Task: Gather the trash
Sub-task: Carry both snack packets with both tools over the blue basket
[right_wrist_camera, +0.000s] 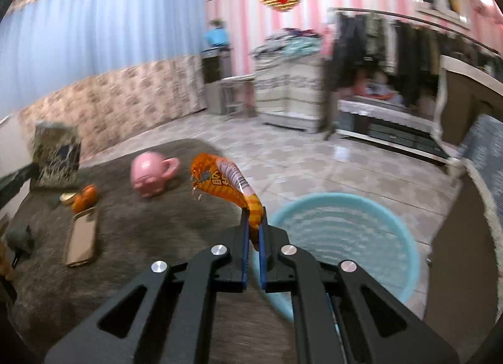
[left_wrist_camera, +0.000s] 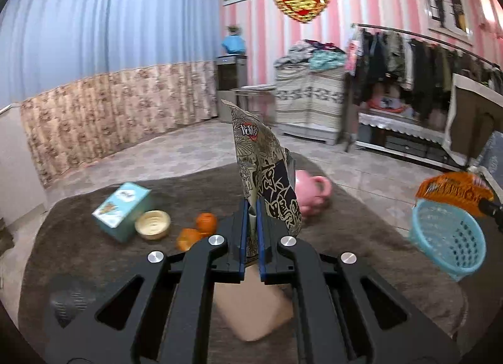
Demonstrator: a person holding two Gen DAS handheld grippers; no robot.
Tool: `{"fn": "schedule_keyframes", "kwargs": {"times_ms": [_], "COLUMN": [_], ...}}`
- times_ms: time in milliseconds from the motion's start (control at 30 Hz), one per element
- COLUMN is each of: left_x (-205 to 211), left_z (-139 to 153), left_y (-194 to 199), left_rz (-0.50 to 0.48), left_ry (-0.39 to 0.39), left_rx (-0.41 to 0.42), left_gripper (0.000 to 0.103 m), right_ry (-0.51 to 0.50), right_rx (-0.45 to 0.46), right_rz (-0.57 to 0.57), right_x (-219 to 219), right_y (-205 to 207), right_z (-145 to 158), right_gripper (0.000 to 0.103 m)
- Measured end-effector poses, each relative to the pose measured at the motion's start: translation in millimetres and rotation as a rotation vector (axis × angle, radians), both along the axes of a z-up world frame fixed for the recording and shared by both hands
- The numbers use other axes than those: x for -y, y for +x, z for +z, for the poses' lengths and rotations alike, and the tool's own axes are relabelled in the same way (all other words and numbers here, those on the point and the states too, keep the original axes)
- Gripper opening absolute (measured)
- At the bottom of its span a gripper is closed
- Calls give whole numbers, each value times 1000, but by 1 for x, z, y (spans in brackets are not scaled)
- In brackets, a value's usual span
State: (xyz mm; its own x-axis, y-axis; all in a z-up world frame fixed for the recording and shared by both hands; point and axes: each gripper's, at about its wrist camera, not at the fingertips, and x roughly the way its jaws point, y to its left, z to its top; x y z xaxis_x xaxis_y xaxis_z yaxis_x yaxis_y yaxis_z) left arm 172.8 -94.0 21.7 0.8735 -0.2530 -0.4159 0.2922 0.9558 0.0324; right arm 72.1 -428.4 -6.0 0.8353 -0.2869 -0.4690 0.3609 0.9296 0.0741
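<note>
My left gripper is shut on a beige and black printed snack bag, held upright above the brown table. The bag also shows at the far left of the right wrist view. My right gripper is shut on an orange snack wrapper, held just left of the light blue basket. In the left wrist view the orange wrapper hangs over the basket at the table's right edge.
On the table lie a pink mug on its side, orange peel pieces, a small cream bowl, a teal box and a tan phone. Tiled floor, a clothes rack and curtains lie beyond.
</note>
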Motion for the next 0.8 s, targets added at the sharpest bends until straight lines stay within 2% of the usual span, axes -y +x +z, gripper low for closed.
{"fn": "schedule_keyframes", "kwargs": {"times_ms": [233,567,800], "left_x": [63,151,203], "left_z": [-6,-16,-29], "left_y": [-17,-37,-37], "left_rz": [-111,-256,-341], "left_ry": [12,24,26], "left_rx": [-5,1,-28], "left_gripper": [4,4,4], "right_ry": [43,85,114], "right_rx": [-12,-13,1], "right_rz": [-135,-199,-243], "right_x": [59,100,126], "right_y": [-26,-30,-41], "right_z": [-14,-26,-30], "right_gripper": [5,5,5]}}
